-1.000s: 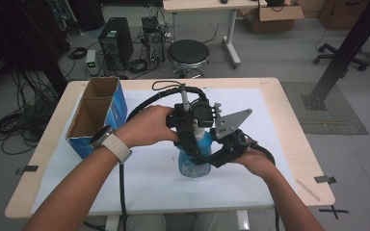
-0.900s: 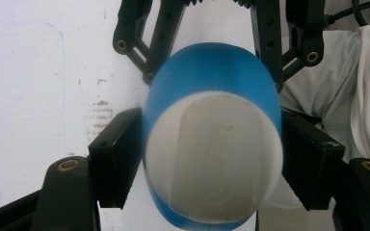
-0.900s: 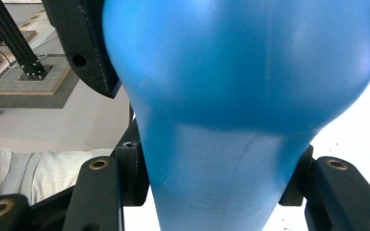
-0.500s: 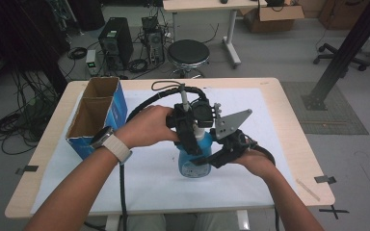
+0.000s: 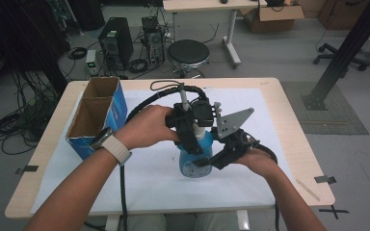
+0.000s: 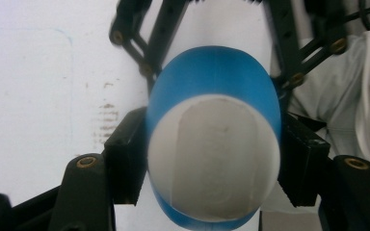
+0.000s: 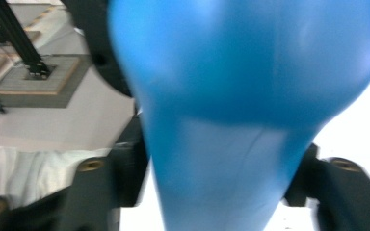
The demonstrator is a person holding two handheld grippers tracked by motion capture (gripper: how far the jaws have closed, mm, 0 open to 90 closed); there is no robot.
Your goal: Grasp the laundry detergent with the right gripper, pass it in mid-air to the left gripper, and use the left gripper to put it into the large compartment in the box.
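A blue plastic bottle [image 5: 196,161] with a white top stands upright on the white sheet at the table's middle. My left gripper [image 5: 194,144] comes down on it from above and is shut on the bottle [image 6: 212,144]; both pads [image 6: 125,159] press its sides in the left gripper view. My right gripper [image 5: 206,161] reaches in low from the right. Its jaws have just been opening, and the bottle [image 7: 245,96] still stands between them, blurred and very close. A hand holds each gripper.
An open-topped blue cardboard box [image 5: 99,115] with two compartments stands at the table's left. The white sheet [image 5: 149,187] covers most of the wooden table [image 5: 296,159]. Black cables loop behind the grippers. A stool and computer gear sit on the floor beyond.
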